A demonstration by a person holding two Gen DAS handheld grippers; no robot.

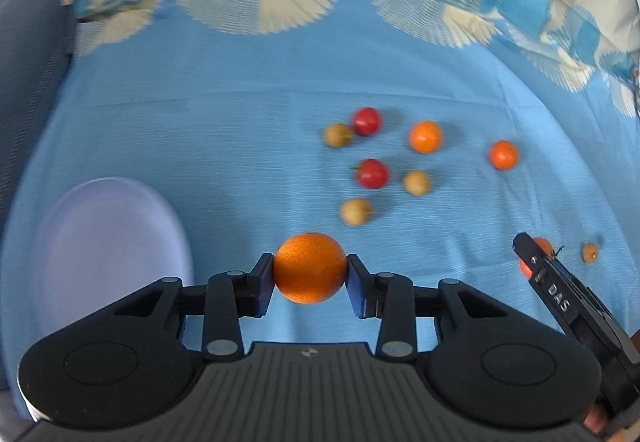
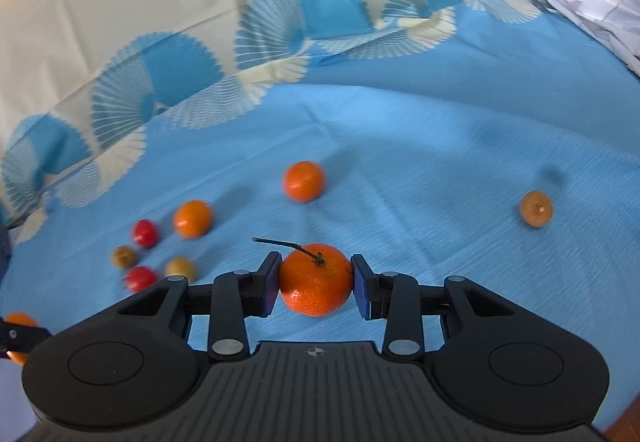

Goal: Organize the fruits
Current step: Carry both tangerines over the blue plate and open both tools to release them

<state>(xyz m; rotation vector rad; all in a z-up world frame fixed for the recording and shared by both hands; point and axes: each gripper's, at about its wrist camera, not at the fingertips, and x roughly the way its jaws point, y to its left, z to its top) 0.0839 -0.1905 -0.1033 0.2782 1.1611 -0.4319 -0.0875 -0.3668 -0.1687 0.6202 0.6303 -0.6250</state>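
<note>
- Wide bare blue cloth [image 1: 200,101] fills the upper left of the left wrist view; a pale round plate [image 1: 108,246] sits lower left.
- Left gripper [image 1: 310,278] clamps a dimpled orange [image 1: 310,268]; right gripper [image 2: 316,282] clamps a stemmed mandarin [image 2: 316,280].
- Loose at centre right in the left view: two red, four tan, two orange round fruits.

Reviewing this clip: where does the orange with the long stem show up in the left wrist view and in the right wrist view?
Left wrist view: the stemmed orange sits at the lower right edge, mostly hidden behind the right tool.
Right wrist view: bottom centre, clamped in the right tool, stem pointing left.
Shared landmark: the lone brown fruit, apart from the cluster, to the right of that orange in both views.
</note>
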